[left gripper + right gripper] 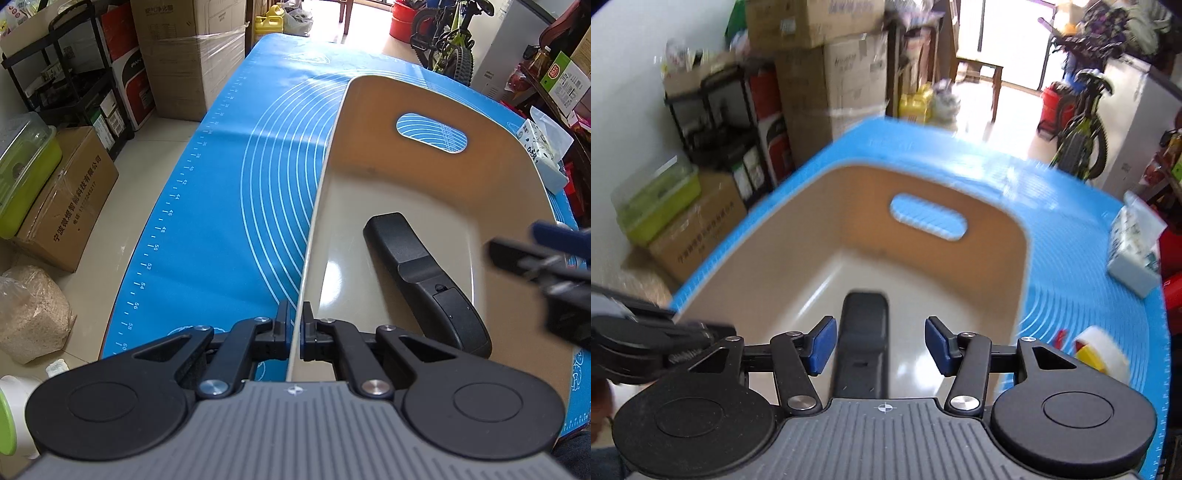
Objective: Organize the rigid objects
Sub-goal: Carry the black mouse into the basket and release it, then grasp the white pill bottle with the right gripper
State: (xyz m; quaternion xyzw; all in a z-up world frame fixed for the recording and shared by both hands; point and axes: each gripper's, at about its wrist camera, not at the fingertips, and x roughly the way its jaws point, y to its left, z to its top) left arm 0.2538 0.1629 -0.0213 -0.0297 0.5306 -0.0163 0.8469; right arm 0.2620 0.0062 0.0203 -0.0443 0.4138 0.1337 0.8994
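A beige plastic bin (388, 192) with a handle slot stands on the blue mat (229, 192). My left gripper (295, 314) is shut on the bin's near left rim, one finger on each side of the wall. A black remote control (424, 280) lies flat on the bin's floor. My right gripper (881, 339) is open and empty above the bin (775, 266), its blue pads either side of the remote (864, 332) but above it. The right gripper also shows at the right edge of the left wrist view (546, 266).
A roll of tape (1104, 350) with a yellow and red piece lies on the mat (1071, 266) right of the bin. A tissue pack (1134, 251) sits at the mat's right edge. Cardboard boxes (66, 199), a black rack and a bicycle (450, 40) stand around the table.
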